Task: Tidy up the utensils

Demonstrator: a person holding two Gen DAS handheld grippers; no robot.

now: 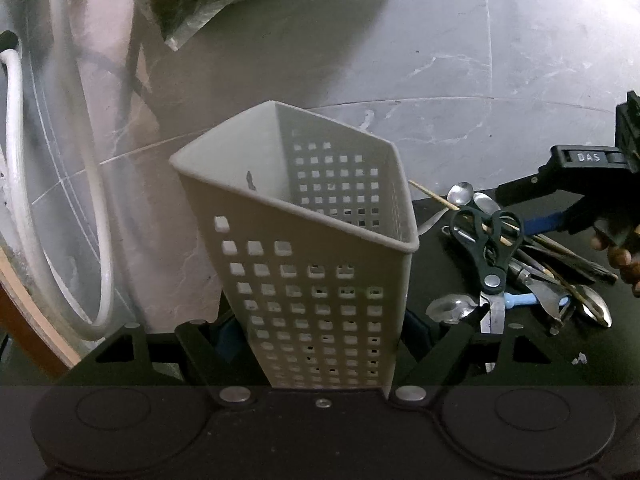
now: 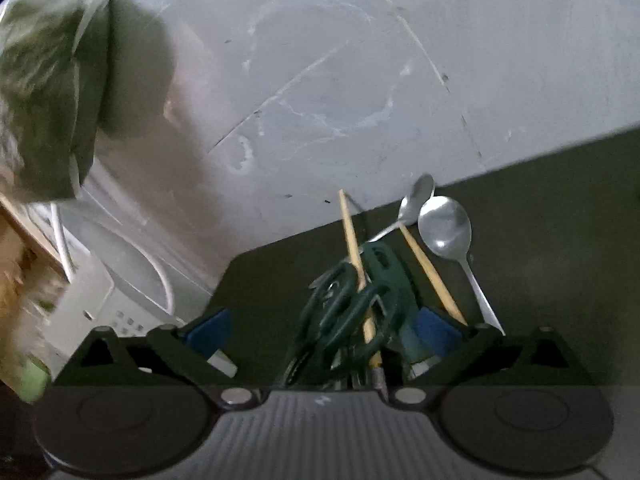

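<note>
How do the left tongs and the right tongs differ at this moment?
The left tongs are closed on the white perforated basket, which leans tilted; the right tongs stand wide open and grip nothing. The left tongs sit at the edge of the black mat, beside the utensil pile; the right tongs are over the pile, with the black-handled scissors between their fingers. Both have blue pads.

The perforated holder hides the left tool's fingertips and its own base. In the right wrist view, the scissors are blurred, their blades cut off below; the far-left bag smears.
</note>
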